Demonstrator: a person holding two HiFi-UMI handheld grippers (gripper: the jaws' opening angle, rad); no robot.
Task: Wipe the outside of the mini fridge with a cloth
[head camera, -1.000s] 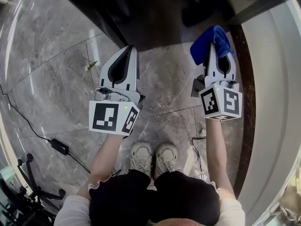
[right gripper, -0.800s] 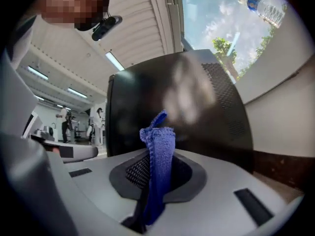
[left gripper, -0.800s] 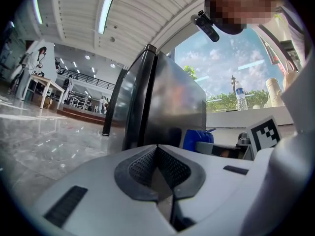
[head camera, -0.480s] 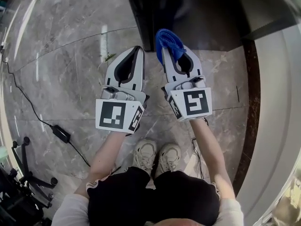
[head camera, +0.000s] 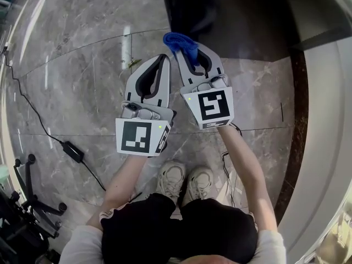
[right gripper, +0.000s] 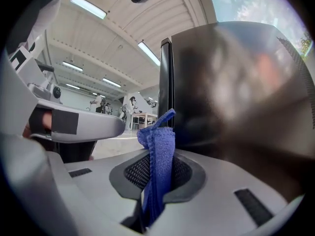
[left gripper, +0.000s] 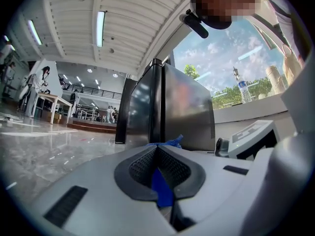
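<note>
Right tongs (head camera: 186, 51) pinching the blue cloth (head camera: 175, 40) just by the mini fridge (head camera: 220, 15) corner, left tongs (head camera: 163, 59) closed up, empty.

- Left gripper (head camera: 161, 59) and right gripper (head camera: 186, 47): pale grey moulded shells, with dark ribbed pads lining the jaws.
- Each carries a marker cube (head camera: 140, 137) with black-and-white square patterns and a small green light.
- The person wears a pale short-sleeved top (head camera: 82, 243), black bottoms (head camera: 181, 227) and off-white lace-up sneakers (head camera: 171, 181).
</note>
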